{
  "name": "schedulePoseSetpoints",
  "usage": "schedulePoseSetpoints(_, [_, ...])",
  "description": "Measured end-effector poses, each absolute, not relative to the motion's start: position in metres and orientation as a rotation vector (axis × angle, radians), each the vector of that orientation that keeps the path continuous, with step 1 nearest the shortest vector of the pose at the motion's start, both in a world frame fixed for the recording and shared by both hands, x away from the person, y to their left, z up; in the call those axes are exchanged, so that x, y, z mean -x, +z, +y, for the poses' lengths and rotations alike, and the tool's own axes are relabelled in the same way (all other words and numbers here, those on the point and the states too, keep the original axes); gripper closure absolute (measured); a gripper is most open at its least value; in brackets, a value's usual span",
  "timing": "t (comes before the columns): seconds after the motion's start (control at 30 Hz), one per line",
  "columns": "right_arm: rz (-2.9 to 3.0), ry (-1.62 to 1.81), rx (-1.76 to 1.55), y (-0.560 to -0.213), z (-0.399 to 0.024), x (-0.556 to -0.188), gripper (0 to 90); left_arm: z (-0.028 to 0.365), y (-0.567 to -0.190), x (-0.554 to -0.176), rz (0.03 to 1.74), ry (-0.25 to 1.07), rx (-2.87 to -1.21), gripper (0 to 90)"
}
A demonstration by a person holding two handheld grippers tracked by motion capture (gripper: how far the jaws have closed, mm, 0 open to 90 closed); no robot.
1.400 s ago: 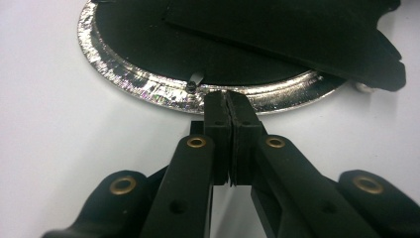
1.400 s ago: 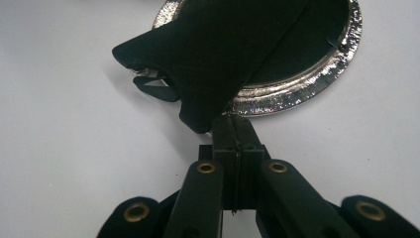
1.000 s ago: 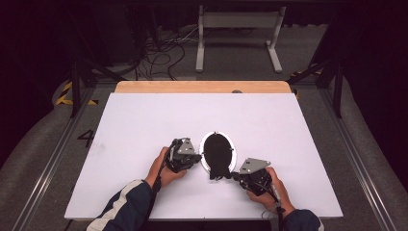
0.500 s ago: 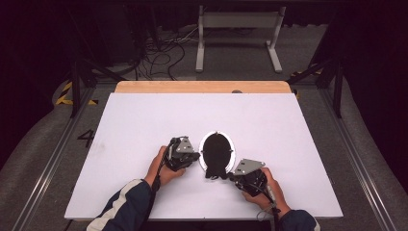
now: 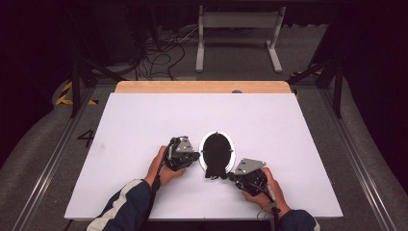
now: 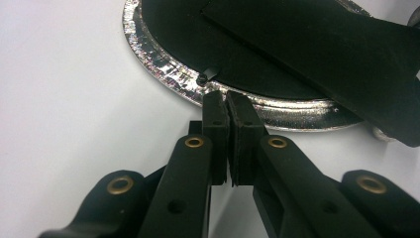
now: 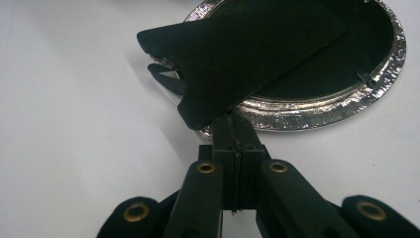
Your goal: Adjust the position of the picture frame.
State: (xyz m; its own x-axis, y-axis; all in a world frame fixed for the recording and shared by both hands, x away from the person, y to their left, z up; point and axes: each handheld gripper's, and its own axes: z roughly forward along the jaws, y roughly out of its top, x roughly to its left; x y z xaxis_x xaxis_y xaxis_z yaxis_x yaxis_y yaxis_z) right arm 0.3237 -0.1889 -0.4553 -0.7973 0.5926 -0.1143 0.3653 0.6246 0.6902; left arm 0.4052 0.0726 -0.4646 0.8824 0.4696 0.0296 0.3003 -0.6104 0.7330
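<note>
An oval picture frame (image 5: pixel 232 147) lies face down on the white table, with a silver rim (image 6: pixel 163 69) and a black back. Its black easel stand (image 7: pixel 237 54) juts over the near end of the frame. My left gripper (image 5: pixel 197 155) is shut, and its tips (image 6: pixel 227 96) touch the frame's left rim just below a small turn clip (image 6: pixel 207 75). My right gripper (image 5: pixel 230 176) is shut too. Its tips (image 7: pixel 233 119) sit at the rim's near end, right under the foot of the stand. I see nothing between either pair of pads.
The white table top (image 5: pixel 144 125) spreads wide around the frame, with a wooden strip (image 5: pixel 202 86) along its far edge. Beyond it are cables (image 5: pixel 159 53) and a metal stand (image 5: pixel 235 33) on the dark floor. Rails run along both sides.
</note>
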Motion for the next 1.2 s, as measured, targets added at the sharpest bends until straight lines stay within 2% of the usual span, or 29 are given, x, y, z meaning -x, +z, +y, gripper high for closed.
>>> schedulePoseSetpoints(0.37, [2.515, 0.972, -0.775, -0.456, -0.188, -0.325, 90.0, 0.073, -0.465, -0.406, 0.55, 0.297, -2.266, 86.4])
schedulePoseSetpoints(0.7, [2.513, 0.995, -0.778, -0.457, -0.19, -0.326, 89.8, 0.078, -0.462, -0.403, 0.53, 0.296, -2.217, 81.1])
schedulePoseSetpoints(0.8, [2.513, 1.003, -0.787, -0.457, -0.192, -0.327, 85.6, 0.082, -0.458, -0.399, 0.535, 0.308, -2.208, 76.9])
schedulePoseSetpoints(1.0, [2.521, 1.021, -0.782, -0.453, -0.197, -0.327, 81.9, 0.094, -0.443, -0.381, 0.423, 0.425, -2.245, 69.2])
schedulePoseSetpoints(1.2, [2.503, 1.056, -0.83, -0.45, -0.208, -0.328, 79.4, 0.11, -0.438, -0.371, 0.392, 0.448, -2.238, 60.1])
